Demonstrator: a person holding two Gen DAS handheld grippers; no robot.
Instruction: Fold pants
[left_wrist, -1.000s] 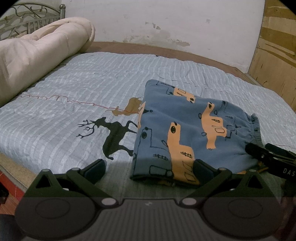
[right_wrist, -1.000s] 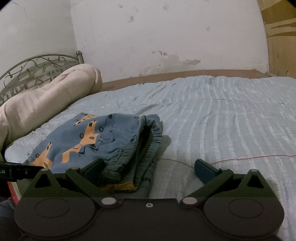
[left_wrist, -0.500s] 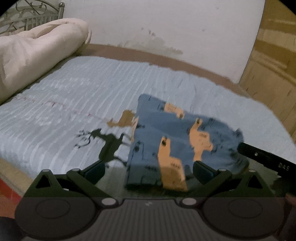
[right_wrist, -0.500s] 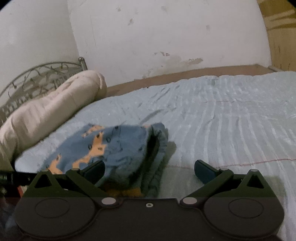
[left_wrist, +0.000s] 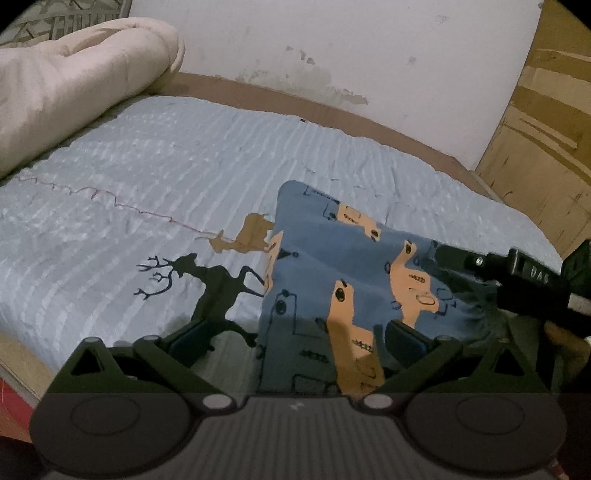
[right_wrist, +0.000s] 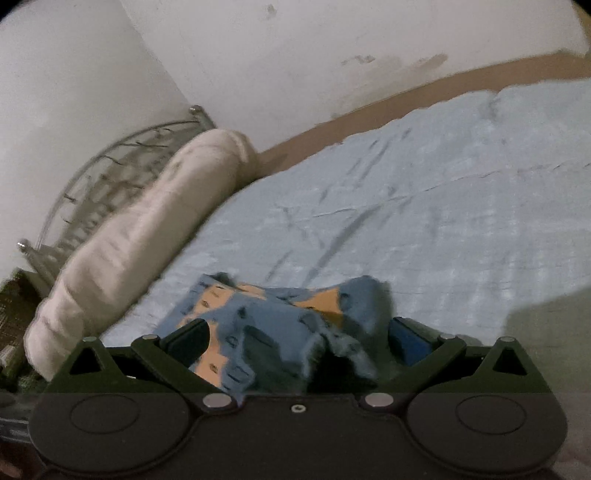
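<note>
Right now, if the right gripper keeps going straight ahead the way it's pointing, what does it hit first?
The right gripper would meet the folded blue pants with orange prints first; the bundle already sits between its open jaws. Beyond lies the light blue ribbed bedspread, though depth is unclear.

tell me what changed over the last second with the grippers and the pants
The right gripper swung in from beside the folded pants and now straddles their bunched waistband end; its view tilted. The left gripper edged closer over their near edge. Both remained open, nothing gripped. The pants stayed folded on the blue quilt, and the rolled blanket did not move.
</note>
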